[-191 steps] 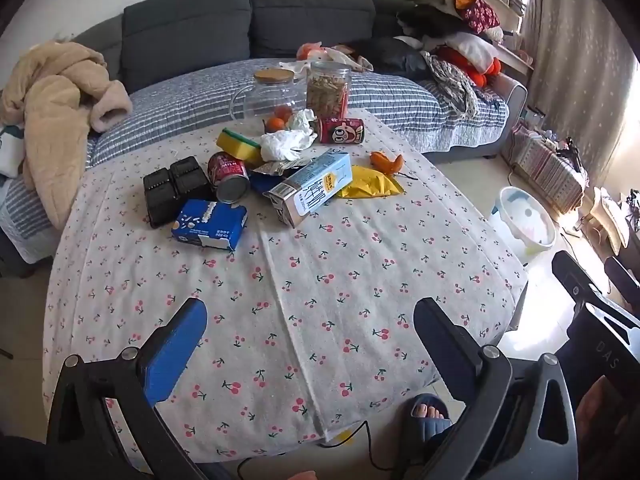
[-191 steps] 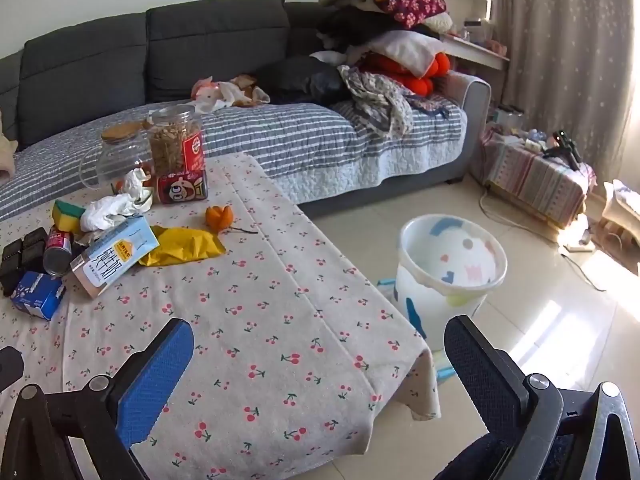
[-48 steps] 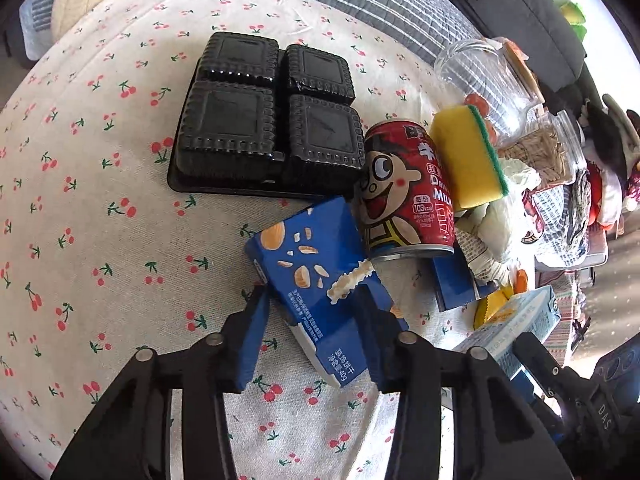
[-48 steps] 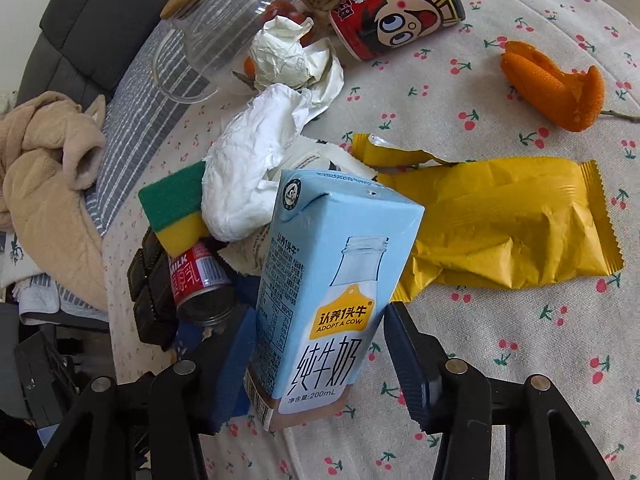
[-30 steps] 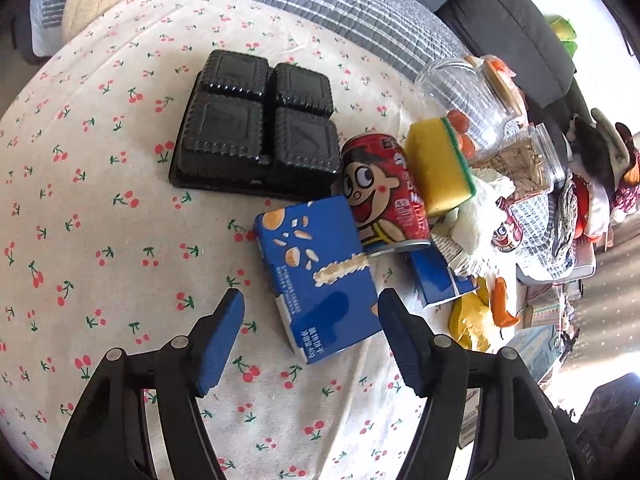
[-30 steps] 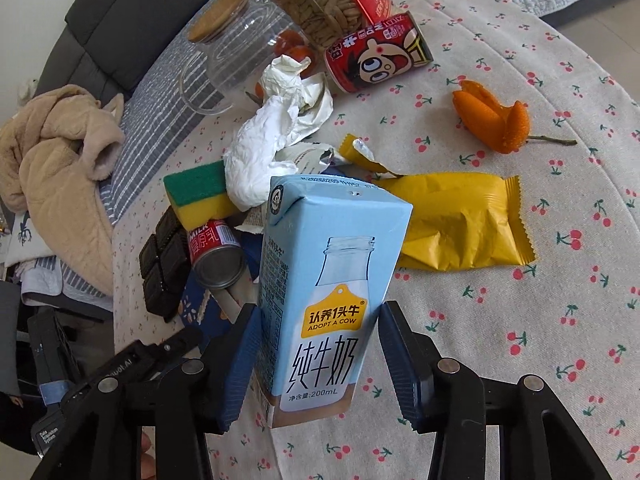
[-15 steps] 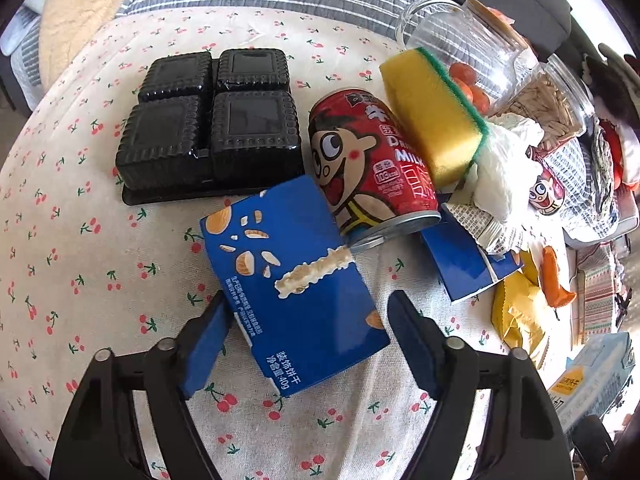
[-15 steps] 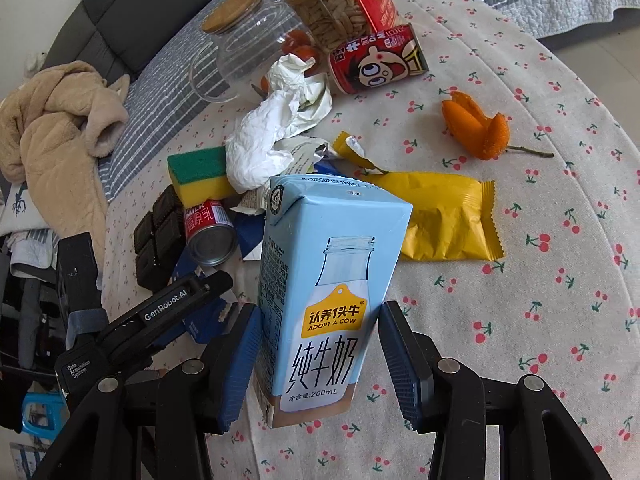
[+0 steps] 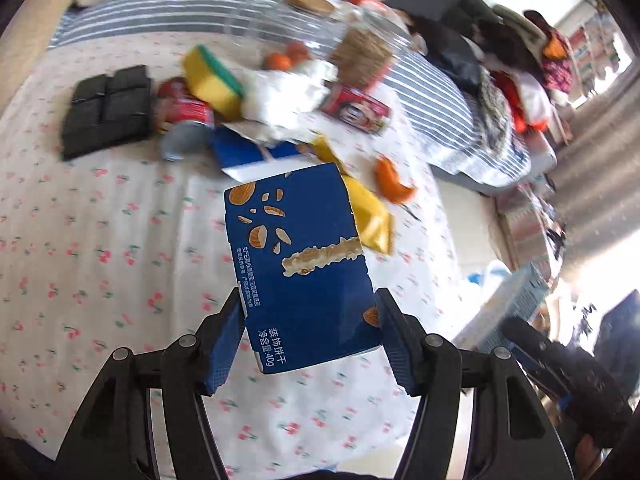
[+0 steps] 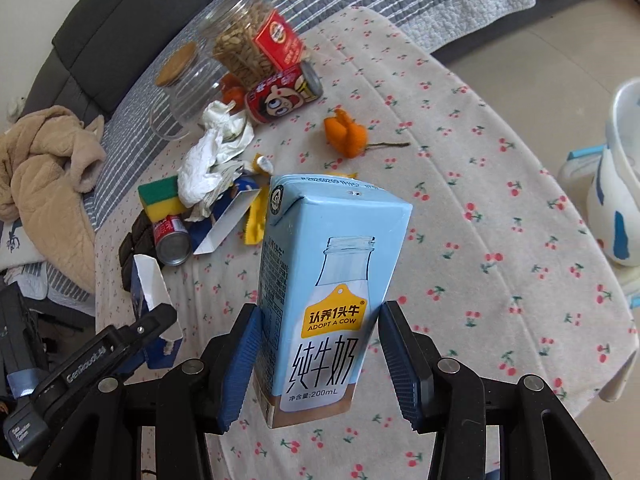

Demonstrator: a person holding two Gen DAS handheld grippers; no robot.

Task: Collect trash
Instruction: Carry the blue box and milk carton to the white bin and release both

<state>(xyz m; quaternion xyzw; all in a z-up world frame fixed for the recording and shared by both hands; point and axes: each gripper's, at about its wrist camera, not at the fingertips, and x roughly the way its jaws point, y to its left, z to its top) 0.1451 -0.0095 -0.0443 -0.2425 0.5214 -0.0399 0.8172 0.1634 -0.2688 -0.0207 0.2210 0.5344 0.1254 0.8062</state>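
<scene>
My left gripper is shut on a dark blue biscuit box and holds it above the cherry-print tablecloth. My right gripper is shut on a light blue milk carton, held upright above the table. The left gripper with the blue box also shows at the lower left of the right wrist view. The white trash bin stands on the floor at the right, beside the table.
On the table lie two red cans, a yellow-green sponge, crumpled white tissue, orange peel, a yellow wrapper, a black tray and two glass jars. A grey sofa runs behind.
My left gripper has closed on the blue biscuit box, lifted it off the table and swung right. My right gripper has kept the milk carton and moved a little right, toward the bin.
</scene>
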